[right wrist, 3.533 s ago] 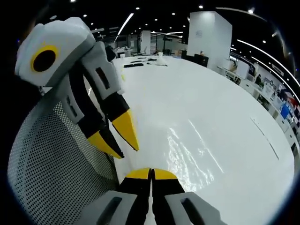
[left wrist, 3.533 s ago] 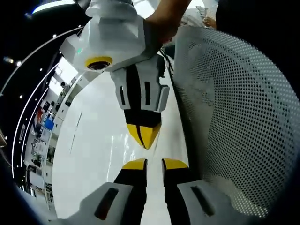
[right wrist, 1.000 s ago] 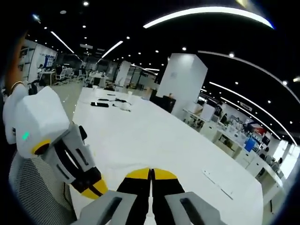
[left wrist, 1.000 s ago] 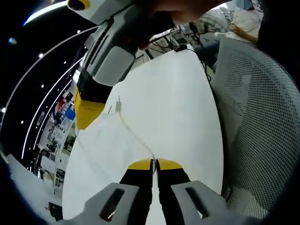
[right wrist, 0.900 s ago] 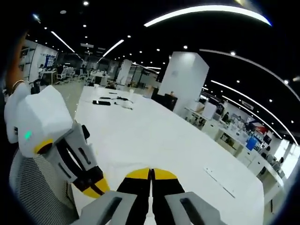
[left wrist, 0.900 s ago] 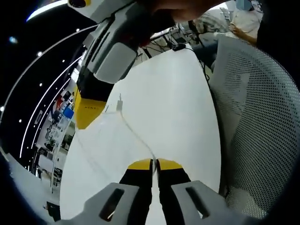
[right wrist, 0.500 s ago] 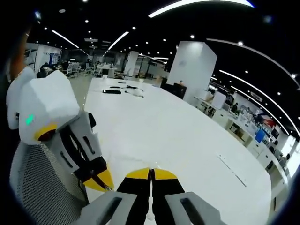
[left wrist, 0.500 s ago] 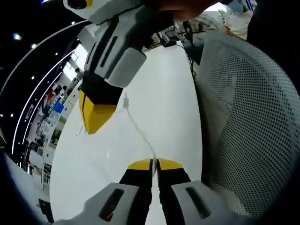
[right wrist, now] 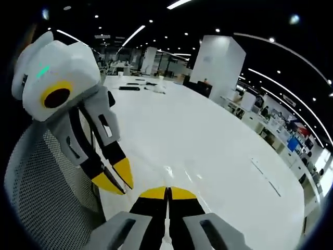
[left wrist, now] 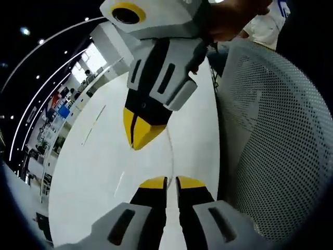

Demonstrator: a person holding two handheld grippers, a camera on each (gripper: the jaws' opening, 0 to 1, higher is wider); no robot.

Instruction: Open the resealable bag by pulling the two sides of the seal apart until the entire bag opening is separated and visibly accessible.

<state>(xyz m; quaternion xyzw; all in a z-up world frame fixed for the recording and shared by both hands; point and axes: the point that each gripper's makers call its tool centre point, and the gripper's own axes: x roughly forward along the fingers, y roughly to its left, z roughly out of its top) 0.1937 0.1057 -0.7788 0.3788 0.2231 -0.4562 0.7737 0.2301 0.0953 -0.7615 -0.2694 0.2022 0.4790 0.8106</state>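
Since the white table (left wrist: pixel 88 172) washes out the film, grip is hard to judge. The right gripper (left wrist: pixel 139 130) has its tips pressed together. The left gripper (left wrist: pixel 171 182) shows a thin slit, grip unclear. The clear bag (left wrist: pixel 170 156) edge runs between them. Risk: the slick film slips out and the seal stays partly closed.

Clear plastic resealable bag (left wrist: pixel 171 151) is nearly lost vs glossy white counter (left wrist: pixel 93 172): only a thin edge line shows, outline and seal can't be made out. Can't tell if film sits inside the narrow gap of left tongs (left wrist: pixel 171 181), or btwn the tips of right tongs (left wrist: pixel 136 136), which meet. Hand (left wrist: pixel 229 21) on right tongs is cut off at pic top. White mesh chair back (left wrist: pixel 276 130) runs off the edge. Small dark items (right wrist: pixel 136 87) at counter's far end are too small to ID.
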